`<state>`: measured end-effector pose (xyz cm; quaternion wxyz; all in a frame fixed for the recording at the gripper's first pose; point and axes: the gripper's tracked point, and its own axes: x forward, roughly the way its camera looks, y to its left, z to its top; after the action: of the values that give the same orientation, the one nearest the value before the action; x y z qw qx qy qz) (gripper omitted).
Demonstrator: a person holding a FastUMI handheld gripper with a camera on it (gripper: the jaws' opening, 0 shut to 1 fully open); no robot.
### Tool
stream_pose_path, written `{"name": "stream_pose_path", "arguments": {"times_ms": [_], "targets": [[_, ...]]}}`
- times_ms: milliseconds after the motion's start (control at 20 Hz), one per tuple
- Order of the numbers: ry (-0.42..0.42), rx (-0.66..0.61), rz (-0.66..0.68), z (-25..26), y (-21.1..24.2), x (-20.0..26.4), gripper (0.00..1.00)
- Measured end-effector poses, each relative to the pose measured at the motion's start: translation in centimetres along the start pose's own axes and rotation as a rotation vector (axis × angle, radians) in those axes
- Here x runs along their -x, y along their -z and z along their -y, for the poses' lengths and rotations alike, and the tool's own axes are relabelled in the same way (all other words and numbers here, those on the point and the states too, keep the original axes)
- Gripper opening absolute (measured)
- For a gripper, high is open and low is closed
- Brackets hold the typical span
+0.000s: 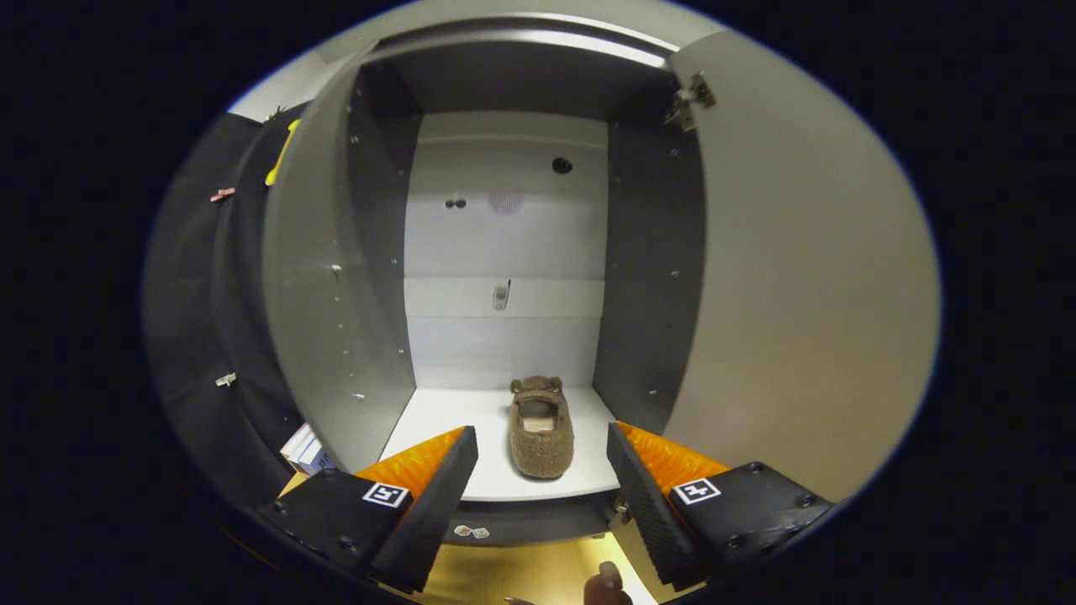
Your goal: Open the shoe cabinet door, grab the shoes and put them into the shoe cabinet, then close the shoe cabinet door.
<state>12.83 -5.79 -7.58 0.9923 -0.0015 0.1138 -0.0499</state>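
The shoe cabinet (504,244) stands straight ahead with its door (799,286) swung wide open to the right. A brown fuzzy slipper (540,428) lies on the cabinet's pale bottom shelf (437,428), heel end toward me and toe toward the back wall. My gripper (542,470) is open, its two fingers spread wide just in front of the shelf's front edge. The slipper sits between and a little beyond the fingertips, touching neither finger.
The cabinet's grey left side panel (328,277) and dark inner walls flank the opening. A door hinge (691,101) shows at the top right. A small stack of white items (304,449) sits on the floor left of the cabinet. Yellowish floor (521,571) lies below, with a hand (607,586) at its near edge.
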Motion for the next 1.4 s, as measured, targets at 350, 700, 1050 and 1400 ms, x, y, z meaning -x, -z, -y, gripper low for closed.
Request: {"name": "stream_pose_path", "arguments": {"times_ms": [350, 700, 1050, 1400], "targets": [[-0.037, -0.022, 0.087, 1.9, -2.7, 13.0, 0.98], [0.039, -0.124, 0.127, 11.2, -2.8, 24.0, 0.98], [0.145, -0.119, 0.175, 22.1, -3.4, 29.7, 0.97], [0.084, -0.157, 0.13, 29.7, -1.4, 25.3, 0.98]]}}
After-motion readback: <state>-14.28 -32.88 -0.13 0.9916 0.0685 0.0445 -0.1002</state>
